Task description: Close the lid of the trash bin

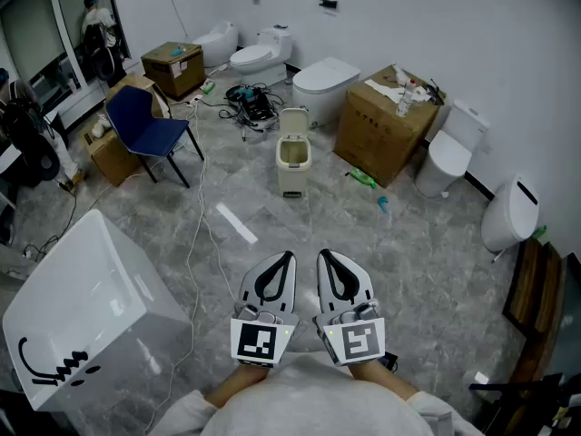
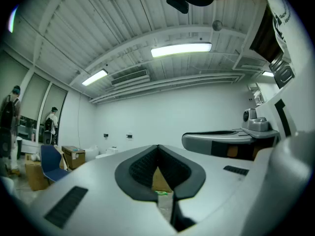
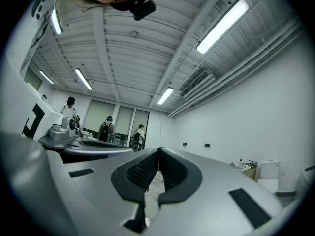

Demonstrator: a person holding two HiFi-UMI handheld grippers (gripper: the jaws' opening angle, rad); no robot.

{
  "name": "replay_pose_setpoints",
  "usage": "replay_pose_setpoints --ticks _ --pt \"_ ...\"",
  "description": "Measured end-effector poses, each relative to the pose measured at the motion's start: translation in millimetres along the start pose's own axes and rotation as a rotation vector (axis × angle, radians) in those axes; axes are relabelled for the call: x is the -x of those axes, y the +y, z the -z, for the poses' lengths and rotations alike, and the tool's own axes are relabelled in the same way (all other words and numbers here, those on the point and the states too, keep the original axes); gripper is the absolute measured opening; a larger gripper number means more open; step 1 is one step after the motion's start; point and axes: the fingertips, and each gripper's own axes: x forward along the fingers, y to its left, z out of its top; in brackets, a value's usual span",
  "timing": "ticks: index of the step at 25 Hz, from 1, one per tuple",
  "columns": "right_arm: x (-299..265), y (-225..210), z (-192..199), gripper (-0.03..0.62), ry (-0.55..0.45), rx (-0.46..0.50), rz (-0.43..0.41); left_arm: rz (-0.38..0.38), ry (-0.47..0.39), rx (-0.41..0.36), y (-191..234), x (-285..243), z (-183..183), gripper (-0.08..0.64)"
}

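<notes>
A small cream trash bin (image 1: 292, 163) stands on the grey marble floor in the middle of the head view, its lid (image 1: 293, 121) tipped up and back so the inside shows. Both grippers sit side by side near the bottom of that view, well short of the bin. My left gripper (image 1: 287, 258) is shut with nothing between its tips, which meet in the left gripper view (image 2: 158, 146). My right gripper (image 1: 324, 256) is also shut and empty; its jaws touch in the right gripper view (image 3: 158, 150). Both point level toward the room.
A white tub-like fixture (image 1: 82, 302) lies at the lower left. A blue chair (image 1: 145, 127) and cardboard boxes (image 1: 387, 121) flank the bin. Several toilets (image 1: 325, 84) line the back and right walls. Cables (image 1: 201, 216) run across the floor. People stand far off at the left (image 1: 100, 30).
</notes>
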Motion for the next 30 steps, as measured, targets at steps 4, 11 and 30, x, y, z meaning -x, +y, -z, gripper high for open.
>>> replay_pose_setpoints --ticks 4,11,30 --pt "-7 11 -8 0.032 -0.077 -0.024 -0.004 -0.002 -0.054 0.026 9 0 -6 0.02" --pt "-25 7 5 0.032 -0.028 -0.016 0.012 0.019 -0.033 0.042 24 -15 4 0.02" --pt "-207 -127 43 0.032 -0.018 -0.028 -0.022 -0.046 -0.061 0.084 115 -218 17 0.02"
